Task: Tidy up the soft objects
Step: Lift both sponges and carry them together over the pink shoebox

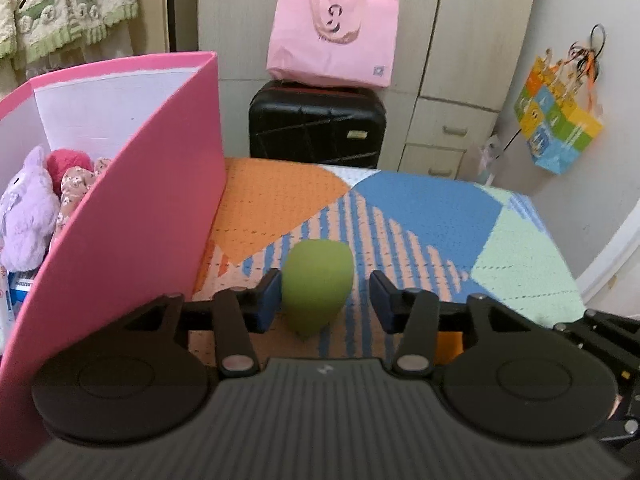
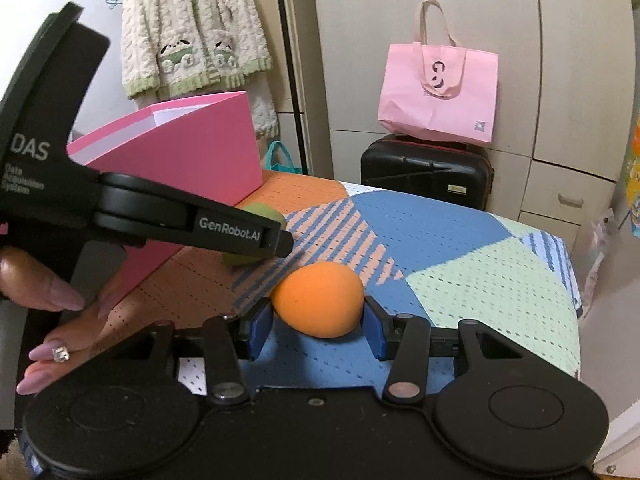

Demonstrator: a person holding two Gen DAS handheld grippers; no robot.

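Observation:
A green egg-shaped sponge (image 1: pixel 316 284) lies on the patterned cloth between the blue pads of my left gripper (image 1: pixel 324 298), which is open; the left pad touches it, the right pad stands apart. An orange egg-shaped sponge (image 2: pixel 318 300) sits between the pads of my right gripper (image 2: pixel 316 326), which closes on it from both sides. In the right wrist view the left gripper body (image 2: pixel 160 216) crosses the left side and partly hides the green sponge (image 2: pixel 260 216). A pink box (image 1: pixel 116 216) stands at left, holding a purple plush (image 1: pixel 28 212) and other soft toys.
The patterned cloth (image 1: pixel 420 220) covers the table, whose far and right edges are close. Beyond it stand a black suitcase (image 1: pixel 318 124) with a pink tote bag (image 1: pixel 332 36) on top, and cupboards. A colourful bag (image 1: pixel 556 124) hangs at right. A hand (image 2: pixel 60 320) holds the left gripper.

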